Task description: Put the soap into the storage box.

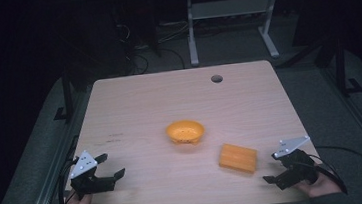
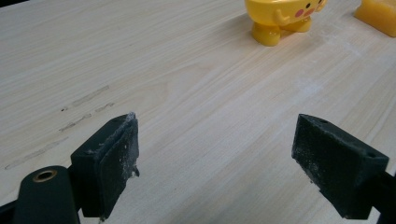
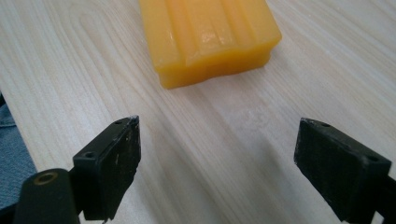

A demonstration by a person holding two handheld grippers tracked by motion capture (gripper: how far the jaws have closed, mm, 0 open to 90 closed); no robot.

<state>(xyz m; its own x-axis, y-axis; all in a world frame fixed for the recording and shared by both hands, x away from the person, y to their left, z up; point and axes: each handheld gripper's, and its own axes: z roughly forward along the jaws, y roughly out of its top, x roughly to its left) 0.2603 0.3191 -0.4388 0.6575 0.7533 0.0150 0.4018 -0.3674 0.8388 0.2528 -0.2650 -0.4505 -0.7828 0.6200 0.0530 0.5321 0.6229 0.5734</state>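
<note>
On the wooden table (image 1: 134,111), the left gripper (image 1: 109,166) rests at the near left corner with its jaws spread wide and nothing between them. The right gripper (image 1: 270,167) sits at the near right, likewise released and empty. Just ahead of it lies a ridged yellow block (image 1: 237,158) (flat on the wood, apart from the jaws). A yellow bowl (image 1: 185,131) stands on small feet near the table's middle, to the far left of the block.
</note>
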